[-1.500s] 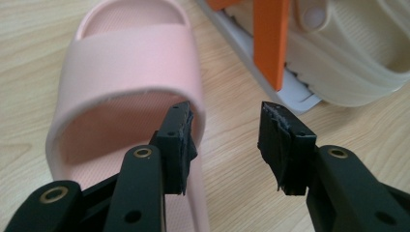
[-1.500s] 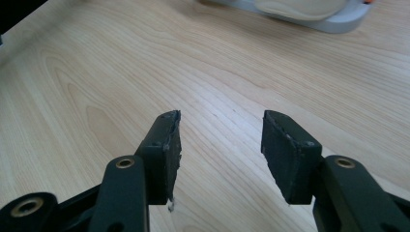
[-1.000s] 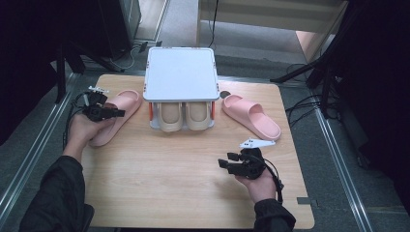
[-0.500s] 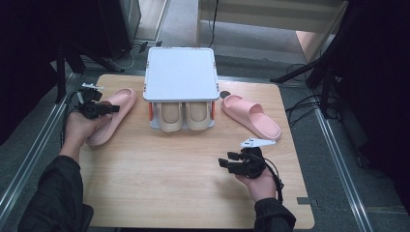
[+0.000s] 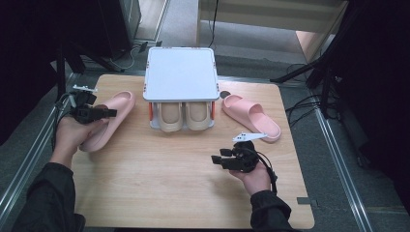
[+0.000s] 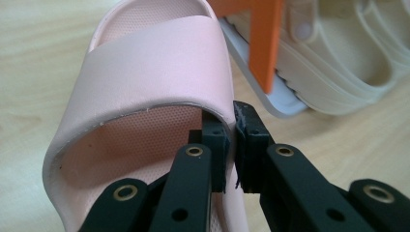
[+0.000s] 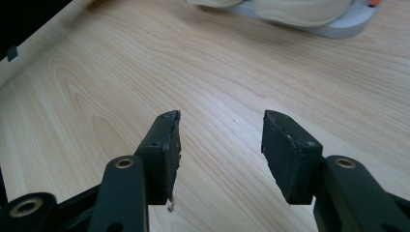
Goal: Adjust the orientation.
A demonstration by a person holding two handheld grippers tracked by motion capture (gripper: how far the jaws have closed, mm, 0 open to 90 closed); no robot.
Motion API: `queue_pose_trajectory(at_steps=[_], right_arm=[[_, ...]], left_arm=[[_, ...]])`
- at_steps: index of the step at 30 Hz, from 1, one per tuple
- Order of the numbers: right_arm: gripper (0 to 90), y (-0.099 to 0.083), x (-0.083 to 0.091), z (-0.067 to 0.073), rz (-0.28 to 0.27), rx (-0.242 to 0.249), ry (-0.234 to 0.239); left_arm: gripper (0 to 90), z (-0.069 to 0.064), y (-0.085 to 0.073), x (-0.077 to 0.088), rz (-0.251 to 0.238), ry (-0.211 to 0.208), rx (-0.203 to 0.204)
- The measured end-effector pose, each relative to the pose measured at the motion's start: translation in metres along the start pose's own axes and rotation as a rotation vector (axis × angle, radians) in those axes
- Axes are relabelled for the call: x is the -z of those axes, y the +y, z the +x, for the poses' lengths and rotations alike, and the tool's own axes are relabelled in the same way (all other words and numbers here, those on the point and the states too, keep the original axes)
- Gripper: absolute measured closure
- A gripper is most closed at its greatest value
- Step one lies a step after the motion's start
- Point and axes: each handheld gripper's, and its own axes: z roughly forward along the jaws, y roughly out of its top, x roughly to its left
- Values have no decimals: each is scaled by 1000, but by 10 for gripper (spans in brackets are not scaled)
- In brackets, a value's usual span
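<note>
A pink slipper point(image 5: 121, 104) lies at the table's left side, toe toward the far edge. My left gripper point(image 5: 109, 113) is shut on the edge of its strap; in the left gripper view the jaws point(image 6: 231, 140) pinch the strap's rim of the pink slipper point(image 6: 145, 67), one jaw inside, one outside. A second pink slipper point(image 5: 251, 116) lies at the right. My right gripper point(image 5: 217, 160) hovers open over bare wood near the front middle, with nothing between its fingertips point(image 7: 220, 145).
A white-topped rack point(image 5: 180, 72) with orange posts stands at the back centre, holding a pair of beige slippers point(image 5: 185, 116) underneath. The rack's base and orange post point(image 6: 263, 43) sit just right of the held slipper. The wooden table point(image 5: 159, 188) ends at dark floor all round.
My left gripper has shifted slightly left and toward the person along the pink slipper, staying at its strap. The right gripper has not moved.
</note>
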Motion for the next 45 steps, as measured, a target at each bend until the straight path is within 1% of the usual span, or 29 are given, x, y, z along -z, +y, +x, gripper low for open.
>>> queue_pose_trajectory(at_steps=[3, 7, 8, 9, 11, 12, 13, 15, 17, 18, 20, 21, 22, 23, 24, 26, 28, 29, 30, 31, 32, 34, 36, 37, 40, 41, 42, 43, 45], right_arm=[[490, 4, -5, 2, 6, 7, 14], [490, 14, -13, 4, 17, 33, 32], [490, 16, -15, 5, 19, 37, 38], [490, 17, -16, 5, 20, 42, 43], [490, 20, -18, 5, 20, 40, 50], [490, 23, -19, 6, 20, 38, 56], [490, 23, -19, 6, 20, 38, 56], [490, 27, -22, 6, 17, 47, 64], [490, 29, -23, 7, 20, 51, 62], [489, 30, -24, 7, 23, 53, 64], [489, 32, -26, 7, 28, 60, 63], [490, 33, -27, 7, 29, 66, 64], [490, 33, -27, 8, 31, 67, 65], [489, 34, -28, 8, 31, 72, 65], [489, 34, -28, 8, 31, 72, 65], [489, 35, -29, 9, 33, 76, 66], [489, 35, -29, 9, 34, 75, 67], [490, 35, -29, 9, 33, 74, 67], [490, 35, -29, 9, 33, 74, 67], [490, 35, -28, 9, 30, 75, 66], [490, 35, -28, 9, 31, 74, 66], [490, 35, -28, 8, 30, 72, 65], [489, 35, -28, 8, 32, 72, 63], [489, 35, -28, 8, 32, 72, 63], [490, 35, -28, 8, 31, 74, 63], [490, 35, -28, 8, 32, 74, 62], [490, 34, -27, 8, 35, 68, 59], [490, 34, -27, 8, 35, 68, 59], [490, 33, -26, 7, 31, 71, 60]], left_arm=[[844, -3, -5, 5, -9, -8, 9], [844, -16, -17, 18, -12, -6, -7], [844, -16, -17, 18, -12, -6, -7], [844, -23, -22, 22, -12, -3, -13], [844, -25, -24, 24, -14, -4, -12], [844, -33, -30, 26, -18, -6, -9], [844, -33, -30, 26, -18, -6, -9], [844, -49, -38, 29, -3, -11, -34], [844, -52, -39, 29, -4, -13, -41], [843, -61, -43, 30, -4, -23, -44], [843, -72, -46, 31, 2, -26, -59], [843, -75, -48, 31, 1, -27, -66], [843, -75, -48, 31, 1, -27, -66], [843, -87, -52, 31, 6, -39, -88], [843, -87, -52, 31, 6, -39, -88], [843, -96, -56, 32, -3, -45, -105], [843, -109, -60, 32, 0, -43, -133], [842, -118, -64, 33, -7, -52, -144], [842, -118, -64, 33, -7, -52, -144], [842, -124, -67, 33, -7, -62, -151], [842, -131, -69, 32, -4, -76, -166], [841, -141, -71, 28, 2, -99, -185], [841, -148, -71, 23, 11, -119, -192], [841, -148, -71, 23, 11, -119, -192], [840, -158, -75, 10, 32, -175, -193], [840, -161, -76, 6, 42, -174, -207], [840, -168, -77, -1, 68, -173, -231], [839, -168, -77, -1, 68, -173, -231], [840, -173, -77, -8, 71, -186, -240]])
